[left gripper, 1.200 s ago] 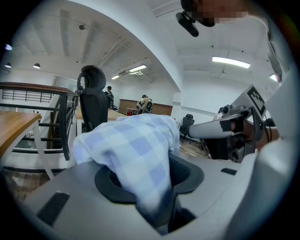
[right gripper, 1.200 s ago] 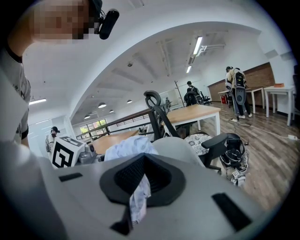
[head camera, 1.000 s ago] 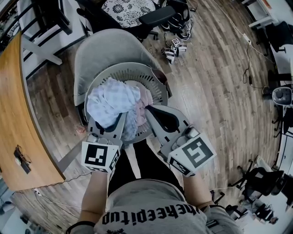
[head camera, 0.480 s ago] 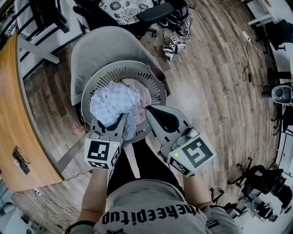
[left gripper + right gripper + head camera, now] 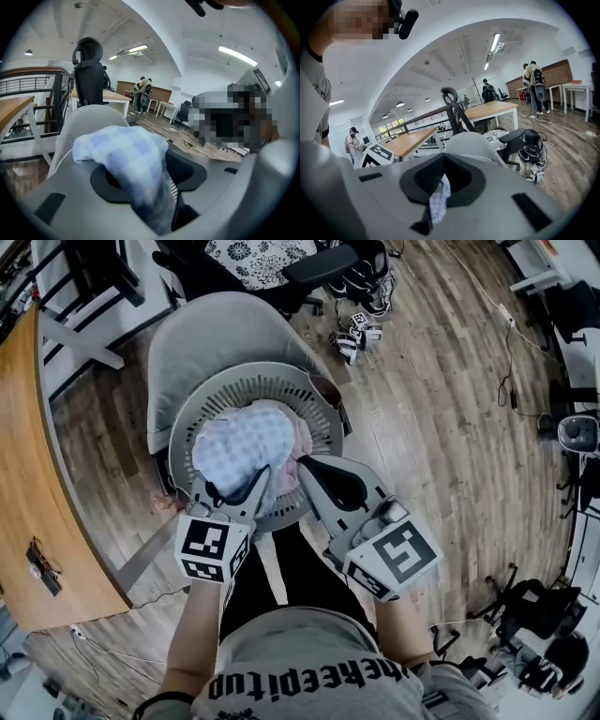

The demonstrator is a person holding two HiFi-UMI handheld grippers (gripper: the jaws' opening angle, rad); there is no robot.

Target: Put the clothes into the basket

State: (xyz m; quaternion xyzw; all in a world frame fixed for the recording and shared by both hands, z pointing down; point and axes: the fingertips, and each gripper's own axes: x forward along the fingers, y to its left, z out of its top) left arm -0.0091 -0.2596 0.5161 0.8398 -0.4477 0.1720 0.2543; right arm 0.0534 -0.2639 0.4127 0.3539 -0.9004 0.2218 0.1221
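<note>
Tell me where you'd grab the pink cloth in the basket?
Probably take the pink cloth by the strip showing at the right of the basket, pinching from straight above. The checked blue cloth lies over the rest, so only that strip is free.

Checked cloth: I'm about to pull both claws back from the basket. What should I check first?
1. Checked cloth inside the basket: ok.
2. Left claw free of cloth: its jaws have just been opening and stand apart, but the cloth lies between them: cannot tell.
3. Right claw let go: not ok, shut on the checked cloth's edge.
4. Basket seated on the grey chair: ok.
5. Cloth clear of the near rim: cannot tell, the claws hide it.
</note>
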